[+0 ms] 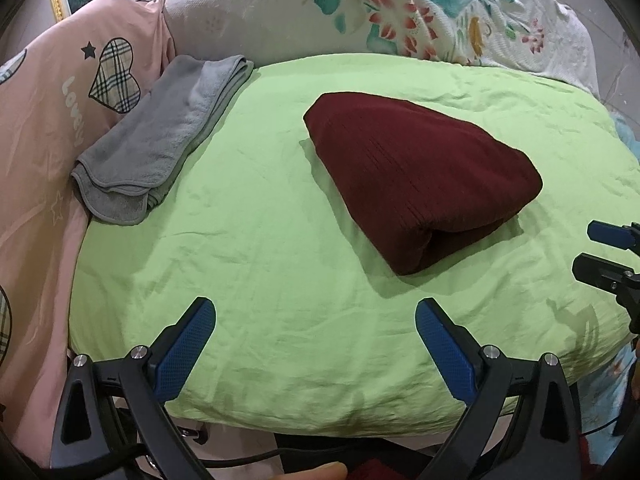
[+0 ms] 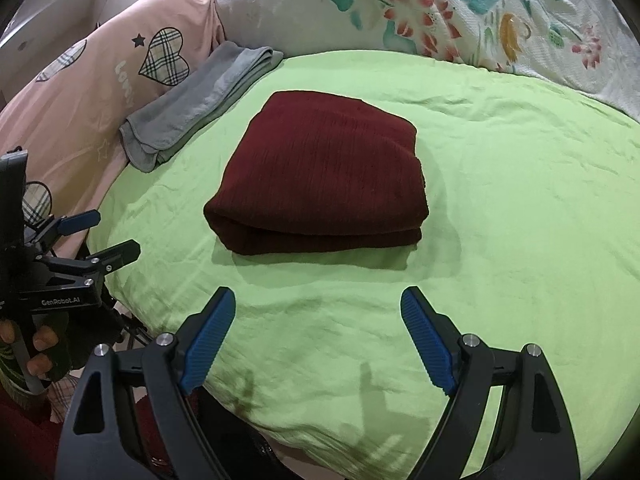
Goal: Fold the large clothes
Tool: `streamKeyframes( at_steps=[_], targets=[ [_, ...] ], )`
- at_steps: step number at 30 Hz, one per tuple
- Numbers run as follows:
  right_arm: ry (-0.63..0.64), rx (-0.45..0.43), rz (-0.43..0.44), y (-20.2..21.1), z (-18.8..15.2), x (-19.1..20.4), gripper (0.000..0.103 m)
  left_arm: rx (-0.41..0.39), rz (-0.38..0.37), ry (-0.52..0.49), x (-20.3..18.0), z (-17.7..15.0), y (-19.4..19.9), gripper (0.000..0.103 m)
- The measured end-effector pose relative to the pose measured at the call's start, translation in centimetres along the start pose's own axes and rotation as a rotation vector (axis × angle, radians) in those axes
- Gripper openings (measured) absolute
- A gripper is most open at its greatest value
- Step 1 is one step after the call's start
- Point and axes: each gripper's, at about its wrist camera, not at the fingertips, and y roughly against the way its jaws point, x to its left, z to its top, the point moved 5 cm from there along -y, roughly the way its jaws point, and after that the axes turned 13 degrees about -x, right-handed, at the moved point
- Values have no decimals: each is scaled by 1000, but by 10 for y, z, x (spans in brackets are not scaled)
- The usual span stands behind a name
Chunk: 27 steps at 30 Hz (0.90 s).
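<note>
A dark red garment lies folded into a thick flat bundle on the light green sheet. My left gripper hovers over the sheet's near edge, short of the bundle, with its blue pads spread wide and nothing between them. In the right wrist view this left gripper shows at the left edge, open. My right gripper also stands open and empty, just in front of the bundle's folded edge. Its fingers enter the left wrist view as the right gripper at the far right.
A folded grey towel lies at the sheet's back left. A pink quilt with plaid hearts borders the left side. A white floral blanket is heaped behind. A person's hand holds the left gripper's handle.
</note>
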Motion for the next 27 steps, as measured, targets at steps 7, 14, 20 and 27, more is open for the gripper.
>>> streamKeyframes(
  at_steps=[7, 14, 20, 27],
  targets=[
    [3, -6, 1, 0, 9, -1, 85, 3, 4, 10, 2, 9, -2, 101],
    [5, -5, -4, 0, 12, -1, 85, 8, -4, 18, 0, 13, -5, 101],
    [0, 8, -9, -3, 10, -4, 85, 24, -11, 17, -4, 10, -10, 101],
    [-4, 14, -9, -5, 10, -8, 85, 32, -18, 22, -5, 8, -13, 101]
  ],
)
